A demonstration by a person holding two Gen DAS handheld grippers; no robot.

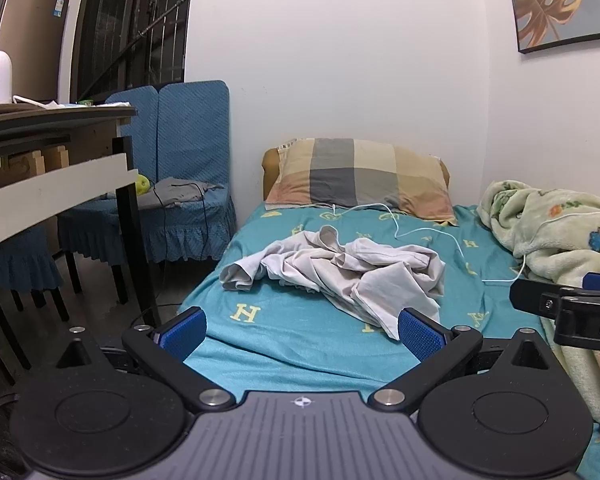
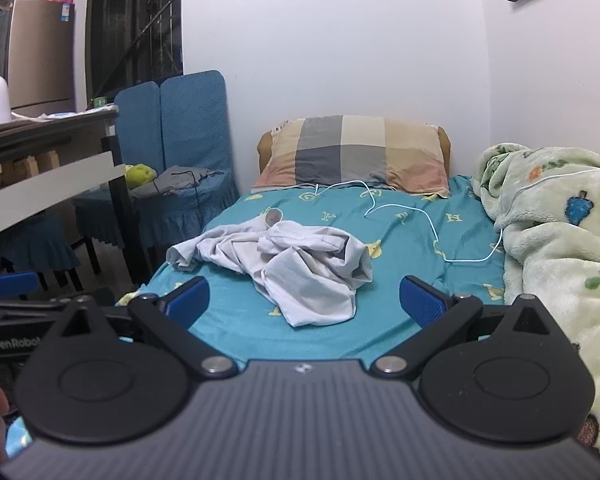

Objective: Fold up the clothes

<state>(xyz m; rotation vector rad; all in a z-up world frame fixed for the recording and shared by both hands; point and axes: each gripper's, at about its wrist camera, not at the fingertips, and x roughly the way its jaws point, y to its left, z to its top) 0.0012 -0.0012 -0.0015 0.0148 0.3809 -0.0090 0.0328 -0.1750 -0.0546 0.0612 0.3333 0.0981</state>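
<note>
Left gripper [image 1: 302, 332] jaws spread wide, empty, above near edge of teal bed sheet [image 1: 284, 344]. Right gripper [image 2: 304, 300] likewise wide apart, holding nothing. Crumpled pale grey garment [image 1: 340, 272] just ahead of both, unfolded, hem near left gripper's right finger. White cable [image 2: 428, 216] beyond garment. Fleece blanket [image 2: 556, 240] right of right gripper. Checked pillow [image 1: 360, 176] farthest, against wall.

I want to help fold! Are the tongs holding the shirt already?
No, both tongs, left and right, are open and empty; the shirt lies crumpled on the bed.
</note>
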